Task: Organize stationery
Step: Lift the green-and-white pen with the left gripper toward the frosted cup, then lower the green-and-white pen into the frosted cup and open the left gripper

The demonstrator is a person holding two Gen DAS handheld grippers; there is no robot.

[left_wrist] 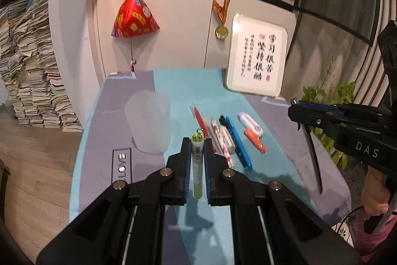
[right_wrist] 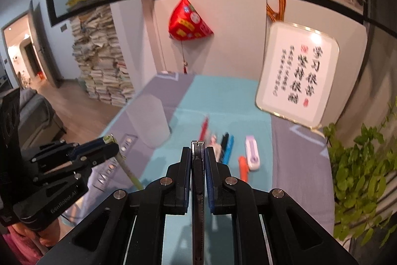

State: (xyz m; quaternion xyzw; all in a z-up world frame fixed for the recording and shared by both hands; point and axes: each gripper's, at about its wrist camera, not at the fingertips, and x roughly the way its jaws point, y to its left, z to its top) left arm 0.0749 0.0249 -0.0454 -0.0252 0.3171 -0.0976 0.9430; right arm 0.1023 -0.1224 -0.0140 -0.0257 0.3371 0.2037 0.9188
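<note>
With my left gripper [left_wrist: 197,145] clamping a green-capped white pen [left_wrist: 197,160] and my right gripper [right_wrist: 198,153] a black utility knife [right_wrist: 198,180] above the worktop [left_wrist: 183,86], next I'd carry both left to the frosted translucent plastic cup [left_wrist: 148,123].

Two wrist views side by side, angled down, sharing the table [left_wrist: 119,101].

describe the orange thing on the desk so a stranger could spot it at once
On the turquoise strip of the desk mat, follow the row of pens to its right end. There, just before the white-and-lilac correction tape, lies the small orange item, the row's only orange piece.
</note>
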